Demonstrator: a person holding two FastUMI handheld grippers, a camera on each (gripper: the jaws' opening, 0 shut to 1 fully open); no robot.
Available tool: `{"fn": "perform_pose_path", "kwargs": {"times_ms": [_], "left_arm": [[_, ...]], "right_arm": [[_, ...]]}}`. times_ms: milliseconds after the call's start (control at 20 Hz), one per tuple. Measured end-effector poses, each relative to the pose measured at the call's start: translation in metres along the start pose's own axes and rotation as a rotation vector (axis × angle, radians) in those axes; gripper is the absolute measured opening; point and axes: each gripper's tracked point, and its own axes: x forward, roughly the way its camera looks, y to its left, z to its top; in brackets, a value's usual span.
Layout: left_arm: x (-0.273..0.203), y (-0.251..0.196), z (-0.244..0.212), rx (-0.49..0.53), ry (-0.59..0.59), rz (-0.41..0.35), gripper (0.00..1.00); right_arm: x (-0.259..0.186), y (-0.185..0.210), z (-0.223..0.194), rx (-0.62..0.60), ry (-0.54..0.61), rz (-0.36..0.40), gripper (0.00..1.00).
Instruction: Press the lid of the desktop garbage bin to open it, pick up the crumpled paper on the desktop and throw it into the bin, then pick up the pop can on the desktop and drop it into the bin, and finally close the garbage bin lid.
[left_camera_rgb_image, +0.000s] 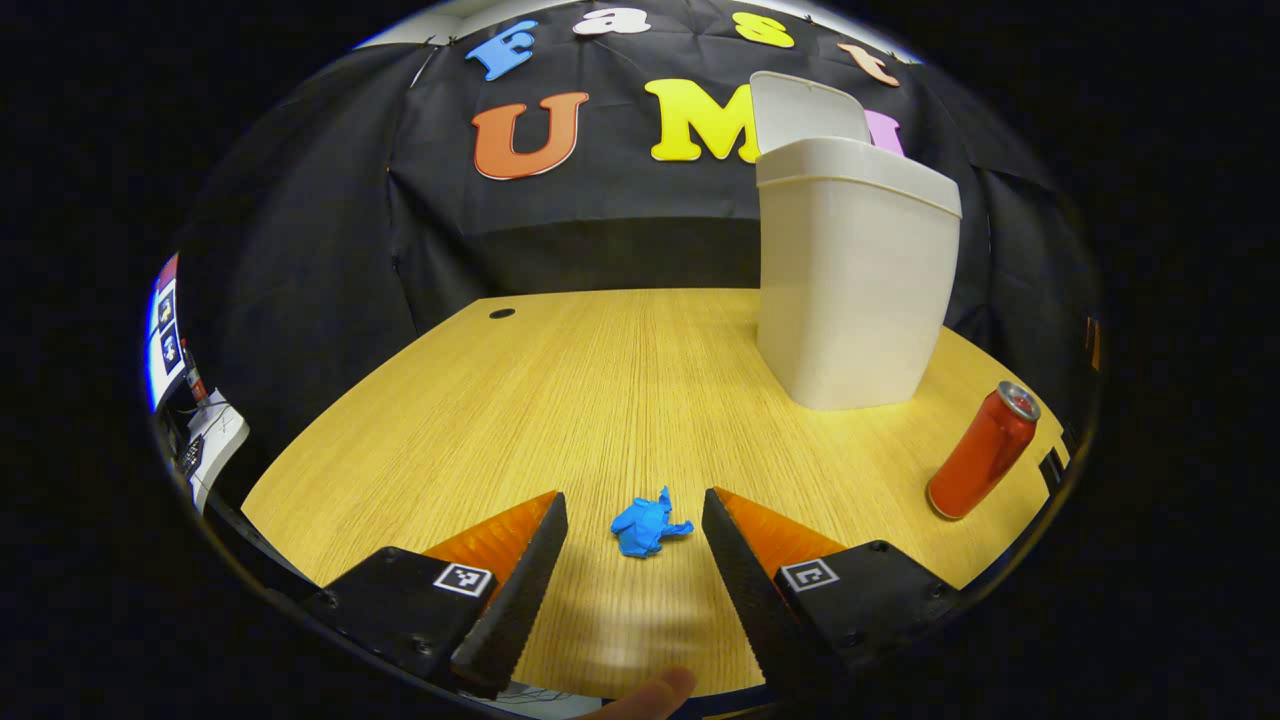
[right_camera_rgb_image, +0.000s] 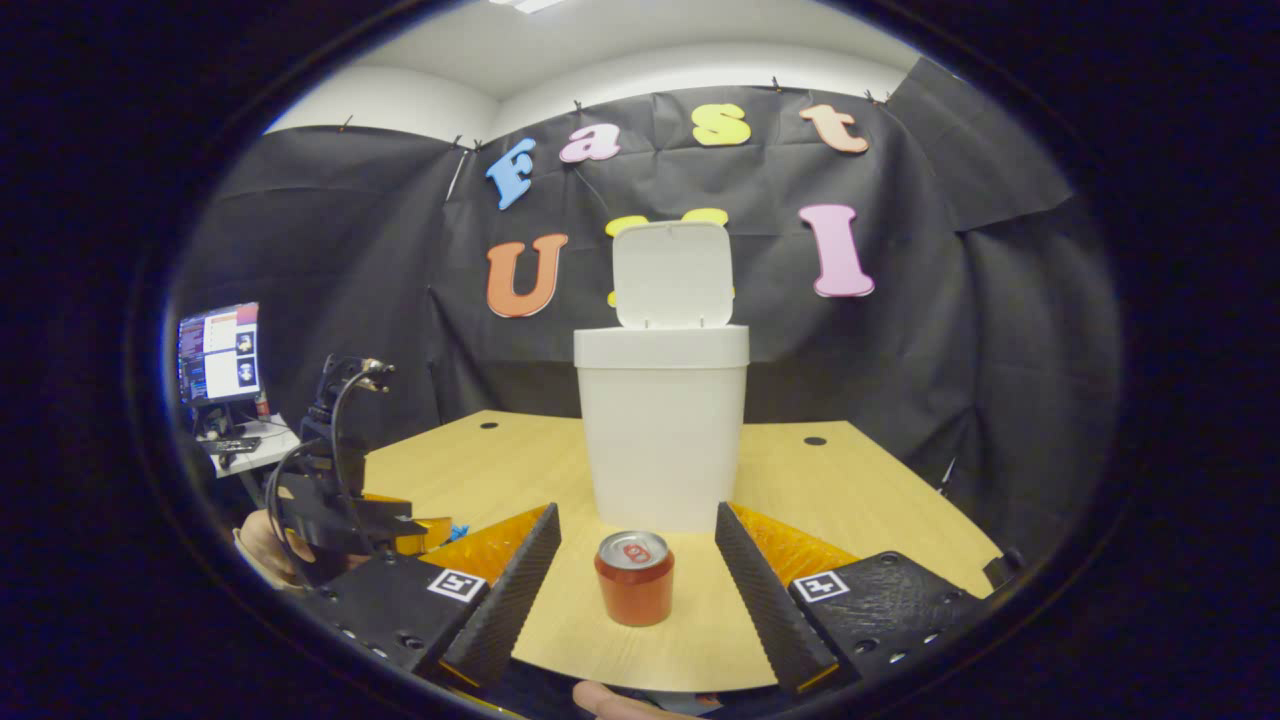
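Blue crumpled paper (left_camera_rgb_image: 648, 526) lies on the wooden desktop (left_camera_rgb_image: 560, 400), framed between the spread fingers of the left gripper (left_camera_rgb_image: 634, 520), which holds nothing. The fingertips reach level with the paper on either side without touching it, a stance suited to closing on a small, light wad. The garbage bin (left_camera_rgb_image: 850, 280) stands farther back and to the right, its lid (left_camera_rgb_image: 805, 105) already tipped up, so the opening step appears done and the paper pickup is the step in hand.

In the right gripper view, the right gripper (right_camera_rgb_image: 636, 535) is likewise wide open and empty, aimed squarely at the upright pop can (right_camera_rgb_image: 634, 577), which stands between its fingers, clear of both, with the bin (right_camera_rgb_image: 660, 430) directly behind and the raised lid (right_camera_rgb_image: 672, 272) above. This alignment likely readies the second pickup while the first proceeds. The left gripper (right_camera_rgb_image: 345, 515) appears at the lower left of that view, low over the desk edge, with a hand (right_camera_rgb_image: 262, 545) behind it.
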Motion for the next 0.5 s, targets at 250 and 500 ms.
{"fn": "perform_pose_path", "kwargs": {"times_ms": [250,500], "left_arm": [[0.008,-0.001,-0.02,-0.056,0.05,-0.032,0.81],[0.006,0.005,-0.025,-0.024,0.052,-0.02,0.74]], "right_arm": [[0.013,0.002,-0.039,0.033,0.057,0.082,0.94],[0.024,-0.006,-0.067,-0.006,0.081,0.074,0.94]]}}
